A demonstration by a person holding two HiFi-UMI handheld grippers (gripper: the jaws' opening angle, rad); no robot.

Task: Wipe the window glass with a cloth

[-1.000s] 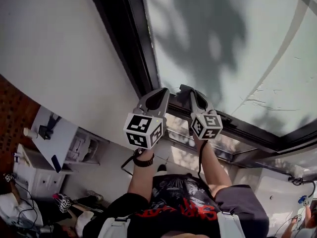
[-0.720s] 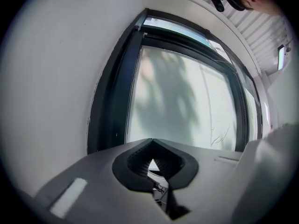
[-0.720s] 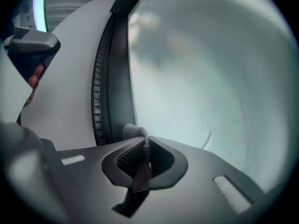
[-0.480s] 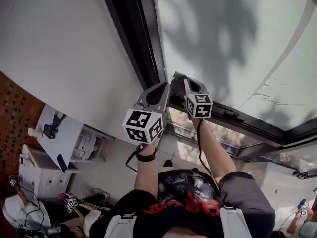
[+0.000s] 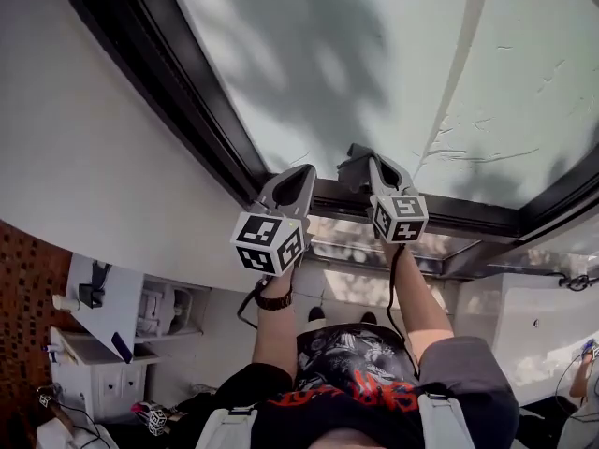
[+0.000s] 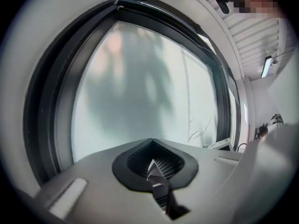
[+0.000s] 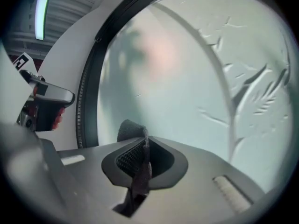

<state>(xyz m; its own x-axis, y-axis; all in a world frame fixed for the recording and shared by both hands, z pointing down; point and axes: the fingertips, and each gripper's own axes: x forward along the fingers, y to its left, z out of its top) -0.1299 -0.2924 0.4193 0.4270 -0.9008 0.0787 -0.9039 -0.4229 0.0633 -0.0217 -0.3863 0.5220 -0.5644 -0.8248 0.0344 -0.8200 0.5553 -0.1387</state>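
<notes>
The frosted window glass (image 5: 374, 64) fills the upper part of the head view, set in a black frame (image 5: 168, 92). My right gripper (image 5: 367, 162) is shut on a dark grey cloth (image 5: 352, 168), held at the glass's lower edge just above the bottom frame bar. In the right gripper view the cloth (image 7: 131, 129) sticks out between the jaws of that gripper (image 7: 140, 148), in front of the glass (image 7: 187, 78). My left gripper (image 5: 298, 178) hangs beside it, over the frame's lower corner. In its own view the left gripper (image 6: 154, 164) is shut, facing the glass (image 6: 140, 87).
A white wall (image 5: 84, 157) runs left of the frame. Branch-like marks (image 5: 468, 148) show on the glass at the right. Below are the person's arms, a wristwatch (image 5: 271, 300) and a white cabinet (image 5: 103, 363). The left gripper's body (image 7: 46, 101) shows in the right gripper view.
The view has swung, so more glass shows. My right gripper with the cloth has moved right along the bottom frame bar, away from the corner. The left gripper stays beside it.
</notes>
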